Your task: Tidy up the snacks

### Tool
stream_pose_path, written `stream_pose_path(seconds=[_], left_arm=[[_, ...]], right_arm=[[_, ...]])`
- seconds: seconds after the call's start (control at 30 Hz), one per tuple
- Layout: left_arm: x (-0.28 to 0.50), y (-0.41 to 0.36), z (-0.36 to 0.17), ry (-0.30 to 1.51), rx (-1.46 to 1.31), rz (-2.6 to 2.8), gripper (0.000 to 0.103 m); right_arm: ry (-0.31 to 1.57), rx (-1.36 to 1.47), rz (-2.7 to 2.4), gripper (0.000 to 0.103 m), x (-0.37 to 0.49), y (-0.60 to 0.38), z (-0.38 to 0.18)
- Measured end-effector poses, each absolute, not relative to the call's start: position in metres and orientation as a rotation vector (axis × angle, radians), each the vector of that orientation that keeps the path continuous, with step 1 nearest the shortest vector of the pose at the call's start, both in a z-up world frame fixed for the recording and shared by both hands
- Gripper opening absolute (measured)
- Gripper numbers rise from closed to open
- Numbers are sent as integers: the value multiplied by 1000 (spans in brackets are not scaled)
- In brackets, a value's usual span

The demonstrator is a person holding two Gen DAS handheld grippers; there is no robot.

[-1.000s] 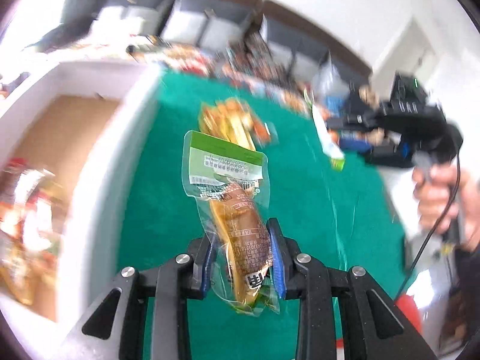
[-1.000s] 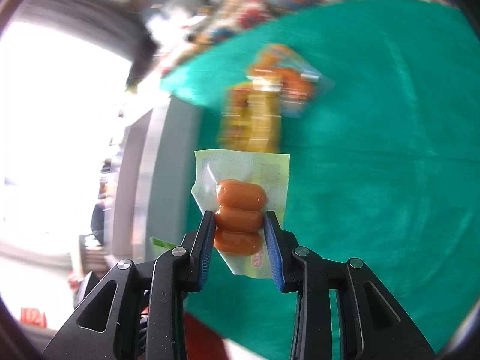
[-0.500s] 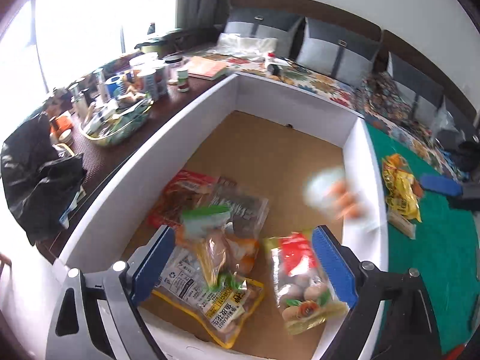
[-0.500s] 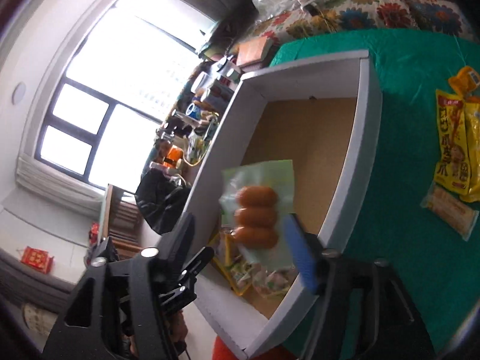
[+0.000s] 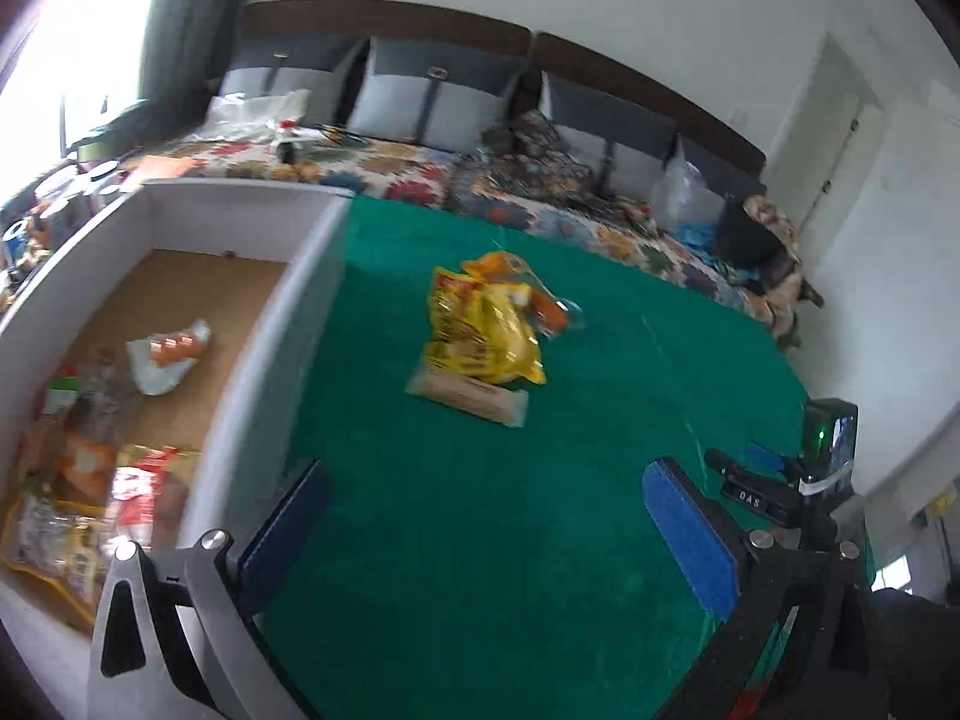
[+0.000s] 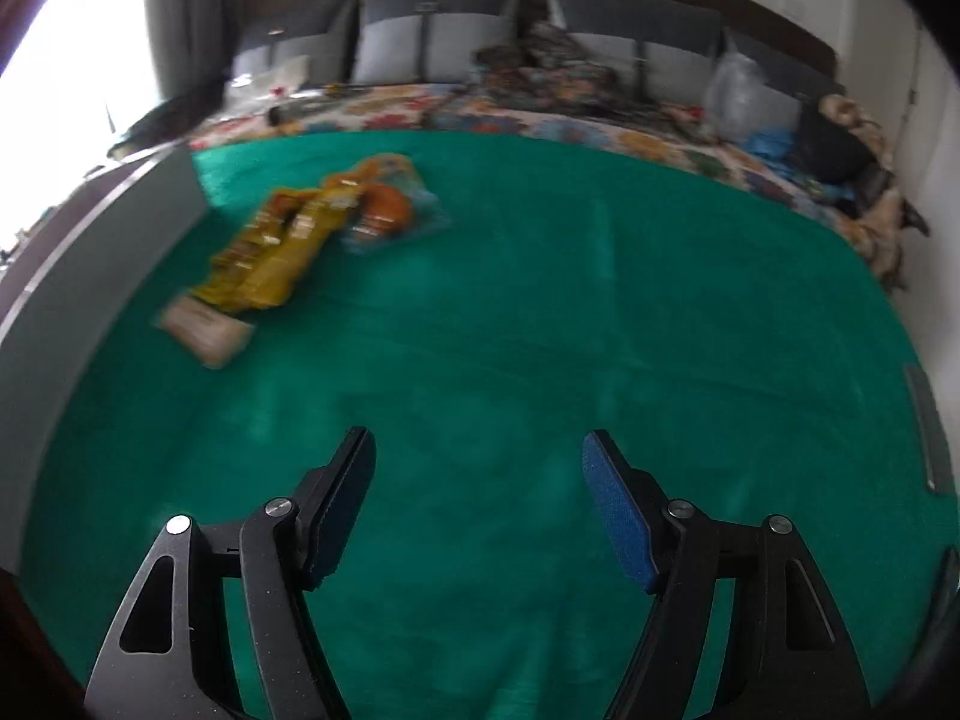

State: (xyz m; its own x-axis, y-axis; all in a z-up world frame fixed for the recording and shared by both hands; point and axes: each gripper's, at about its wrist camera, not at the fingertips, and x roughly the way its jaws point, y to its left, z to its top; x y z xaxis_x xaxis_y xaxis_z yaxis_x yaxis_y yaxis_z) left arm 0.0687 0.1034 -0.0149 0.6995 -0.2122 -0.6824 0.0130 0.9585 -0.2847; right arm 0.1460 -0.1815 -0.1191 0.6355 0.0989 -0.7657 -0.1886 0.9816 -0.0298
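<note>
My left gripper (image 5: 485, 471) hangs over the green cloth (image 5: 456, 570) with its jaws opening and nothing between them. To its left stands the white box (image 5: 282, 324). On the box's brown floor lie a packet of three sausages (image 5: 168, 354) and several other snack packs (image 5: 90, 480). Out on the cloth sit a yellow snack bag (image 5: 486, 336), an orange pack (image 5: 543, 303) behind it and a pale flat pack (image 5: 474, 399) under it. My right gripper (image 6: 479, 438) is open and empty above the cloth, with the yellow bag (image 6: 276, 246) and orange pack (image 6: 390, 210) to its far left.
A black unit with a green light (image 5: 822, 444) shows at the right edge of the left wrist view. Behind the cloth runs a floral cover (image 6: 600, 126) with grey cushions (image 6: 420, 42) and clutter. The box wall (image 6: 120, 240) borders the cloth on the left.
Both grippers have let go of their packs; the sausage packet now lies in the box. Both have swung from over the box back above the green cloth, jaws wide.
</note>
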Motion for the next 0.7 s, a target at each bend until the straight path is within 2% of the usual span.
stream_pose_path(seconds=[0.13,0.27,0.4,0.53,0.7], left_arm=[[113,33,-79,879,-227,-132,103],[154,2,-127,960,-211,-96,101],[183,-17,-148,951,-141,-74,101],[202,-33,-161,954,0,-24,103],[206,-32,-163,951,3,-29,103]], right_arm=[[858,-127,-7,75,149,-259,-145],[878,-73,-28,75,164,-275,-157],[895,-23,-28,75,176,-281,-158],[916,36,-36,87,174,-293,-154],[919,28,-51,91,164,-295,-154]])
